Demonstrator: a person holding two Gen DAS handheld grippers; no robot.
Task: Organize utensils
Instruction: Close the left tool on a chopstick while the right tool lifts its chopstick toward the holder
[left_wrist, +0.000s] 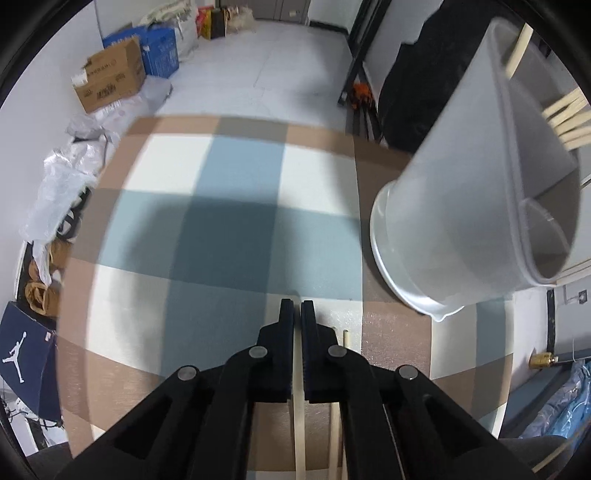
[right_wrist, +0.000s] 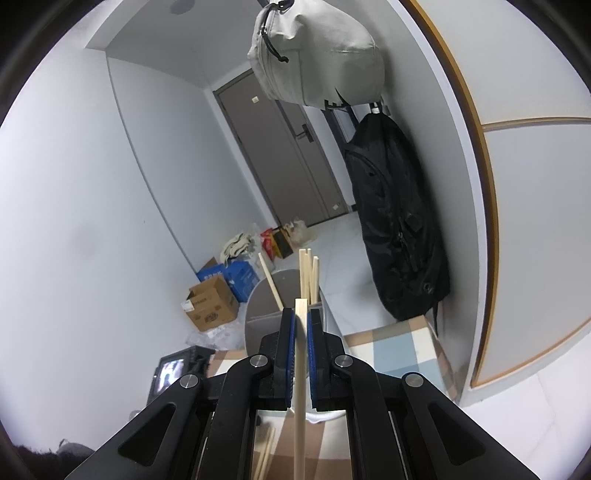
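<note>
Counter cloth: we see large checks of blue, white and tan-brown.
Holder: translucent frosted white.
Chopsticks: pale cream wood.
Left tongs: we see plain black.
Right tongs: black, with blue pads.
Held chopstick: pale cream.

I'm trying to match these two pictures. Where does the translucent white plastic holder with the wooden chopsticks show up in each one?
Left wrist view: the translucent white plastic holder fills the right side, standing on the checked tablecloth.
Right wrist view: the holder sits at lower centre, just beyond the fingertips.
Shared landmark: the brown cardboard box on the floor.
</note>
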